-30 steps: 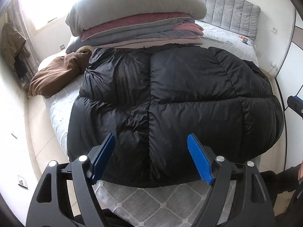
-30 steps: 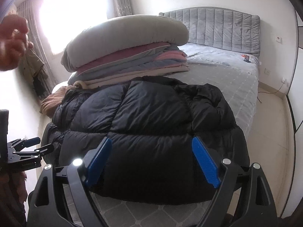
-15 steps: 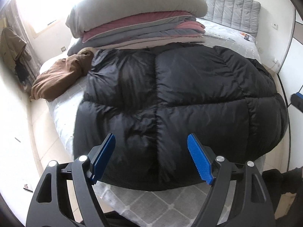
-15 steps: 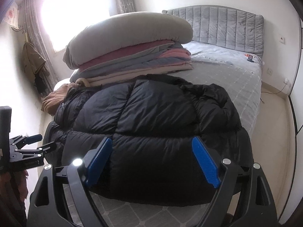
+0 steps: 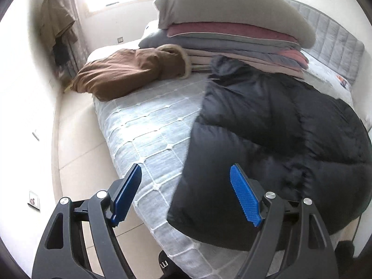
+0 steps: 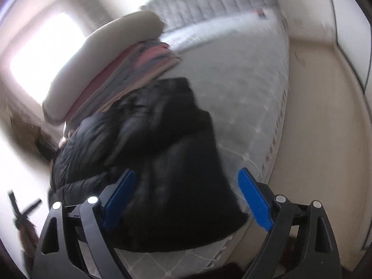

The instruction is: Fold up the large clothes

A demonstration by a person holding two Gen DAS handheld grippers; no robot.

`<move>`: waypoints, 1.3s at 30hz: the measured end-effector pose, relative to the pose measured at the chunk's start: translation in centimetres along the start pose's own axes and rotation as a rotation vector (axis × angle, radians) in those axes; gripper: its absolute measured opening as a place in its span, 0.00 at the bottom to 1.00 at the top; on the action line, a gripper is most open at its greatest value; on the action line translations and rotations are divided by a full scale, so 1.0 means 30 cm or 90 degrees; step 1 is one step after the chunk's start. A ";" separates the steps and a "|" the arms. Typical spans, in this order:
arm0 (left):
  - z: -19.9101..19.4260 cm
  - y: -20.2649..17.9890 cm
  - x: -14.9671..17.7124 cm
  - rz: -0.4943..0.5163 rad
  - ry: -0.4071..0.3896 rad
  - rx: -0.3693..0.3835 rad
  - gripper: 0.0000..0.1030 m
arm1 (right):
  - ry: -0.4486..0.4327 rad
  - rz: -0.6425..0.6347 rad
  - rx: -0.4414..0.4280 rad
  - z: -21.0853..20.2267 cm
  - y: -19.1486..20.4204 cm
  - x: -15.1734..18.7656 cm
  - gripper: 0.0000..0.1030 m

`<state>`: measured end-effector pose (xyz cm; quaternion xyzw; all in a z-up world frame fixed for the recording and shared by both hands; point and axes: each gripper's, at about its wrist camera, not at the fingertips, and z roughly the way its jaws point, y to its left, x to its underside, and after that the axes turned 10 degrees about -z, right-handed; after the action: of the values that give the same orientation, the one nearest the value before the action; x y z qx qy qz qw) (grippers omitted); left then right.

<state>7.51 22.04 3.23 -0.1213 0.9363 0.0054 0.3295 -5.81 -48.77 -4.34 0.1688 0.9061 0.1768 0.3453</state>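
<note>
A big black puffer jacket [image 5: 274, 134] lies folded into a thick bundle on the near end of the grey quilted bed [image 5: 144, 125]. My left gripper [image 5: 186, 186] hangs open above the jacket's left edge, one blue pad over bare bedcover, the other over black fabric, nothing between them. In the blurred right wrist view the same jacket [image 6: 151, 162] fills the middle, and my right gripper [image 6: 186, 190] is open above its near right corner, apart from it.
A brown coat [image 5: 130, 72] lies bunched at the bed's left side. A tall stack of folded blankets with a grey pillow on top [image 5: 232, 21] stands behind the jacket. Pale floor [image 6: 313, 127] runs along the bed's right side. Clothes hang by the window [image 5: 55, 25].
Both grippers have swung apart and rolled: the left one to the jacket's left edge, the right one lower towards its right corner. The jacket has not moved. Both stay open.
</note>
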 end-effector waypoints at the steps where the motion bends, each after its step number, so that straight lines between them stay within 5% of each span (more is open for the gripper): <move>1: 0.012 0.012 -0.005 -0.004 0.001 -0.004 0.73 | 0.004 0.010 -0.008 0.007 -0.026 0.001 0.84; 14: 0.120 0.055 -0.074 0.006 0.017 0.011 0.73 | 0.080 0.013 -0.092 0.178 -0.116 -0.010 0.84; 17: 0.125 0.095 -0.113 -0.017 0.027 0.046 0.73 | 0.041 -0.025 -0.033 0.142 -0.072 -0.019 0.84; 21: 0.248 0.131 -0.117 -0.037 0.091 0.121 0.73 | 0.010 -0.078 -0.034 0.087 0.014 -0.016 0.85; 25: 0.359 0.148 -0.101 -0.059 0.140 0.203 0.73 | 0.076 -0.046 -0.026 0.155 -0.052 0.013 0.86; 28: 0.413 0.133 -0.091 -0.036 0.154 0.201 0.73 | 0.096 -0.017 -0.042 0.196 -0.105 0.024 0.86; 33: 0.418 0.168 -0.121 -0.058 0.160 0.256 0.73 | -0.031 -0.026 -0.067 0.059 -0.026 -0.007 0.86; 39: 0.583 0.204 -0.095 -0.121 0.287 0.400 0.75 | -0.075 -0.184 -0.075 -0.032 0.298 -0.057 0.86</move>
<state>19.02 30.18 -9.13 -0.0986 0.9257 -0.3389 0.1360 -3.62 -41.82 1.22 0.0259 0.8872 0.1679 0.4289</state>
